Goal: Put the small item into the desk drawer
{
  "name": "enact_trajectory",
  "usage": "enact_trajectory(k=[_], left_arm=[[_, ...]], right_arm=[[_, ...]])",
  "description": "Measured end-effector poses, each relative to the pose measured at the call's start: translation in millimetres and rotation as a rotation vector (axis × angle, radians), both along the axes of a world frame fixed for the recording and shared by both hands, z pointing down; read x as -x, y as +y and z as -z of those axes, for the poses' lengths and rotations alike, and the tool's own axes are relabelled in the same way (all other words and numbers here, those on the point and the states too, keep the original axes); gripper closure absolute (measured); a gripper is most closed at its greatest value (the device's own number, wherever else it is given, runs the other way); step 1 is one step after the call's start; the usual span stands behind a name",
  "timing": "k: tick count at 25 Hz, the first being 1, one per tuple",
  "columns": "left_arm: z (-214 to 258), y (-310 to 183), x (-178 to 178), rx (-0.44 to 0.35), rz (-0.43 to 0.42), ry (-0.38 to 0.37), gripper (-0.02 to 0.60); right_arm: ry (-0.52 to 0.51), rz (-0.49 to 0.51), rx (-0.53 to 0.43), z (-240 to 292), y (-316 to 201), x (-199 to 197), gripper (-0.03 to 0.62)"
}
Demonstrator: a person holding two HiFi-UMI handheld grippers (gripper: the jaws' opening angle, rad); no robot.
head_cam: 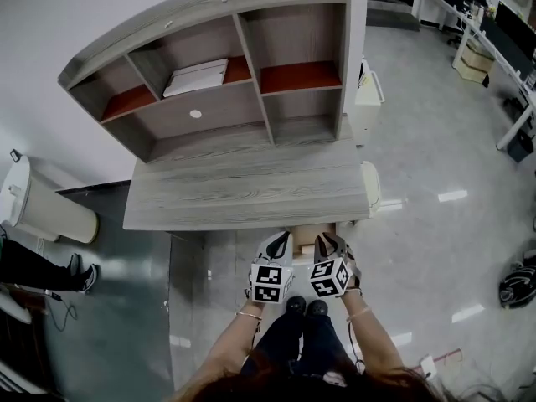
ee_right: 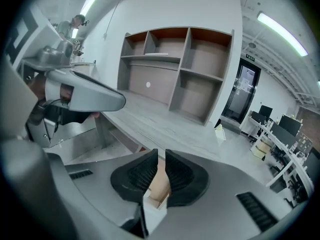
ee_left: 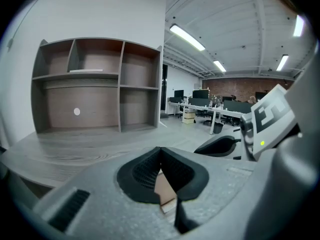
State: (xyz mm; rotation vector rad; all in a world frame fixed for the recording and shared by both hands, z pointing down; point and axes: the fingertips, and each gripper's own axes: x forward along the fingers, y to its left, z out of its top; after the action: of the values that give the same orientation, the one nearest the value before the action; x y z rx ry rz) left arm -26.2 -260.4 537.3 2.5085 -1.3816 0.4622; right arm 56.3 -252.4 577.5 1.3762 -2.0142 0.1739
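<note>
Jaws together on the left tool [ee_left: 160, 151], a slit apart on the right tool [ee_right: 161, 156], both empty. No small item shows; presumably light, pinch its middle.

Tan wooden piece [head_cam: 306, 234] between left gripper [head_cam: 279, 246] and right gripper [head_cam: 329, 244], mostly hidden by their jaws and the desk [head_cam: 251, 195] edge, bystander's legs [head_cam: 38, 266] far left of the left gripper cut off by the frame, distant workstations [ee_left: 220, 109] too small to detail

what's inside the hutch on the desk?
A flat white item lies on the middle upper shelf of the hutch. The other compartments show nothing stored. Anything beneath the white item is covered.
</note>
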Motion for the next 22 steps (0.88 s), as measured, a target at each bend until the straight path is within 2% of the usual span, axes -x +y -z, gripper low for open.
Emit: enact_trajectory(k=[8,22], left_arm=[[34.6,0.1,-11.5,-0.033,0.009,0.004,0.566],[89.9,10.3,-25.5,-0.082,0.057,0.022,0.566]], right_arm=[[-0.024,-0.052,-0.062,36.3,3.3,-17.0,0.574],[-0.092,-0.079,-0.168,104.6,8.5,-40.5,0.591]])
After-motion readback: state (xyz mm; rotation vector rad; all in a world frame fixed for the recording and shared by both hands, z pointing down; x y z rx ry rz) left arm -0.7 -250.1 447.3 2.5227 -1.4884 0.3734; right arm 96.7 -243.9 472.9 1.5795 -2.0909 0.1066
